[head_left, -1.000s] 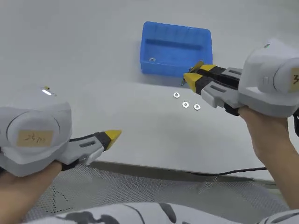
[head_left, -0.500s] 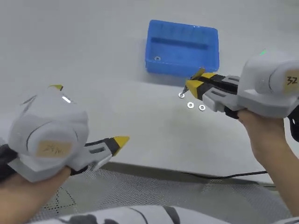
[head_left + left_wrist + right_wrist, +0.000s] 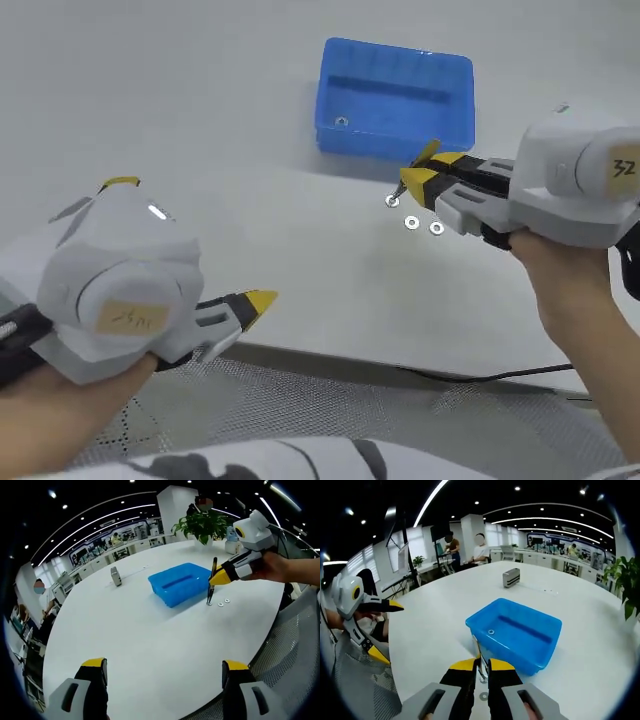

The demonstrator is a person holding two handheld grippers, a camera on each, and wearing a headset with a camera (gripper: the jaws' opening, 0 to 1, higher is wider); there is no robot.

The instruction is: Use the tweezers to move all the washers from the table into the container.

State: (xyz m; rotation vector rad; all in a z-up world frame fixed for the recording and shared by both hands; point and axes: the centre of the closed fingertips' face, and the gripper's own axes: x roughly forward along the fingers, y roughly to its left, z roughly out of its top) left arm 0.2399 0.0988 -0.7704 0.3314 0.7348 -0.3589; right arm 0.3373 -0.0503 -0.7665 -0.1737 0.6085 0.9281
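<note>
There are four washers in all. Three washers (image 3: 411, 222) lie loose on the bench (image 3: 200, 120) in a short row running from 10 to 4 o'clock. A fourth washer (image 3: 341, 122) rests inside the single blue container (image 3: 395, 148), near its 8 o'clock corner. The container stands just beyond the row, at its 11 o'clock.

One pair of tweezers (image 3: 210, 592) is clamped between the closed jaws of the right tool (image 3: 415, 180), its points slanting down to the washer at the row's 10 o'clock end. The left tool (image 3: 258, 299) hovers at 7 o'clock in the head view, over the bench's near edge and well apart from the washers. Its own view shows its jaws spread wide.

Whether the tweezers' points actually pinch that washer is too small to tell. In the head view the left tool's housing hides one of its jaws. In the right gripper view the jaws cover part of the row.

Compared with half a second ago, the washer count and layout are unchanged, and the tweezers' points stay at the same washer. The left tool's housing sits higher than a second ago.
</note>
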